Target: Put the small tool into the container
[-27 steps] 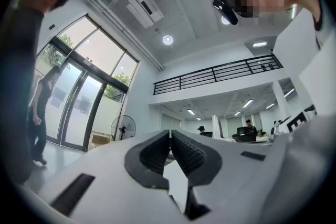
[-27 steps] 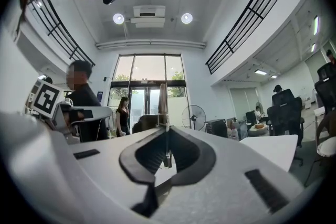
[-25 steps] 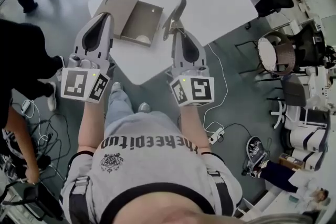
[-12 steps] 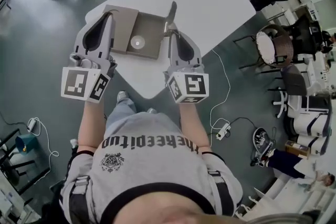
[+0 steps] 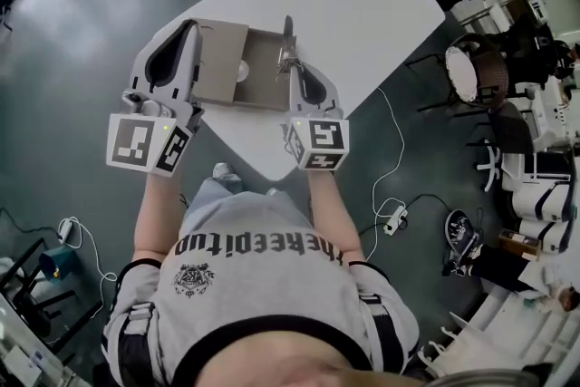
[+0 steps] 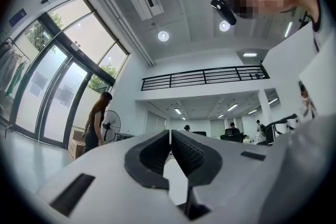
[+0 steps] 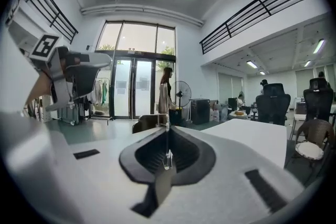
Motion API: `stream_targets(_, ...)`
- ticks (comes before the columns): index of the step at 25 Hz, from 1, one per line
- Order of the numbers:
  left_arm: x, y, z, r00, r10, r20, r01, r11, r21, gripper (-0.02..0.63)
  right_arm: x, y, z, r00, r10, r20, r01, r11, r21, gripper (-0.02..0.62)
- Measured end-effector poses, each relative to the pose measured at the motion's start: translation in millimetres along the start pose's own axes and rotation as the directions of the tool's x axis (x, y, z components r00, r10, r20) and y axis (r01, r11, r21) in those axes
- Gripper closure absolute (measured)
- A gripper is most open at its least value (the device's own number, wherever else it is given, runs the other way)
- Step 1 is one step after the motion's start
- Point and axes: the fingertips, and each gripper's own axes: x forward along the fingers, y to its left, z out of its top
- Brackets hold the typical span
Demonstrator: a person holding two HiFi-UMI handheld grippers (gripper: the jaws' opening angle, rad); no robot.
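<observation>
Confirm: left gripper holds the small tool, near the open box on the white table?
No: it is the right gripper that holds the small tool, as the right gripper view shows; the left gripper is shut on nothing. The open box and white table are right.

White worktop (image 5: 362, 4): smooth, irregular outline, rounded corners, near corner tapering toward person. Stands on grey floor. One thing directly on it: brown container (image 5: 258, 91), open, lying flat on left part of worktop, close to near-left edge. Shallow square tray with low upright walls. Flat lid (image 5: 222, 59) folded out to left of tray, joined to it, also resting on worktop.
</observation>
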Motion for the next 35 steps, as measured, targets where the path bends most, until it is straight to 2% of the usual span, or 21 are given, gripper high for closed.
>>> stream_targets(5, 7, 17, -4, 1.0, -0.019, -0.011, 0.019, 1.0, 0.001, 0.592, 22, 5, -38, 0.993, -0.027, -0.116, 0.023, 0.999, -0.031, 0.592)
stream_targets(9, 10, 31, -8, 0.999, -0.03, -0.024, 0.03, 1.0, -0.001, 0.592, 37, 7, -69, 0.976, -0.056, -0.212, 0.042, 0.997, -0.07, 0.592)
stream_targets(21, 9, 62, -19, 0.998, -0.042, -0.049, 0.042, 0.999, -0.019, 0.592, 62, 16, -130, 0.895, -0.125, -0.429, 0.047, 0.981, -0.188, 0.592)
stream_targets(28, 2, 75, -22, 0.998, -0.034, -0.051, 0.033, 0.999, -0.025, 0.592, 71, 17, -152, 0.843, -0.199, -0.5, 0.042, 0.951, -0.307, 0.592)
stream_targets(35, -2, 82, -23, 0.998, -0.026, -0.055, 0.024, 0.999, -0.027, 0.592, 83, 17, -161, 0.8, -0.267, -0.537, -0.01, 0.889, -0.458, 0.592)
